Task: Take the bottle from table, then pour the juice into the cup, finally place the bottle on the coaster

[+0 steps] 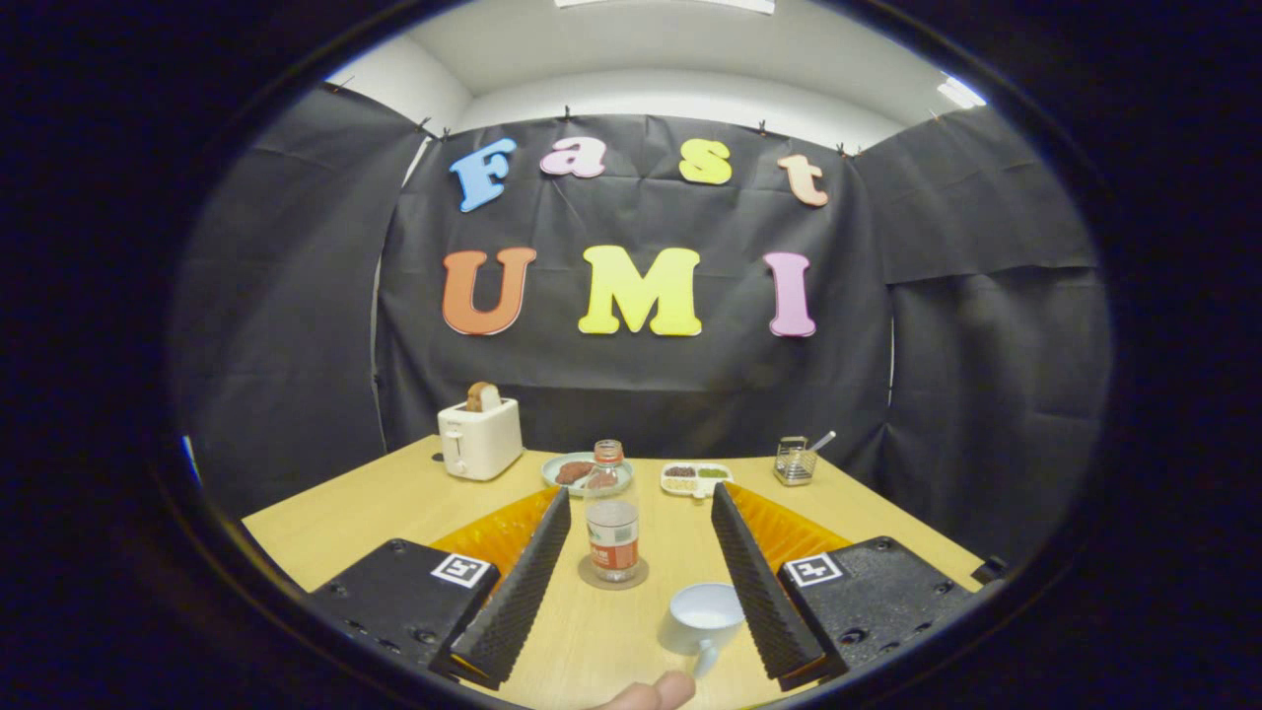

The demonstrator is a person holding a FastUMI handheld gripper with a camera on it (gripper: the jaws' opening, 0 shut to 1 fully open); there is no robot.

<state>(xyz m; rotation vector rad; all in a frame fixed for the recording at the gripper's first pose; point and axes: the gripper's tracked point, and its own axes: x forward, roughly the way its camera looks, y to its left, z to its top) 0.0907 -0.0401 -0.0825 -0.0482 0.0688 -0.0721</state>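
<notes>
Evidently the bottle (pixel 612 513) stood upright on its coaster (pixel 612 575) at frame centre, between the released jaws' tips, untouched.

Toaster (pixel 480 440), plate (pixel 575 469), snack tray (pixel 696 478), wire basket (pixel 794 461).

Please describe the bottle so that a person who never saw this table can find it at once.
On the wooden table, look between the two open fingers of the gripper. There a clear bottle stands upright on a round coaster, beyond the white cup. It is the only tall clear thing there, with a red label.
</notes>
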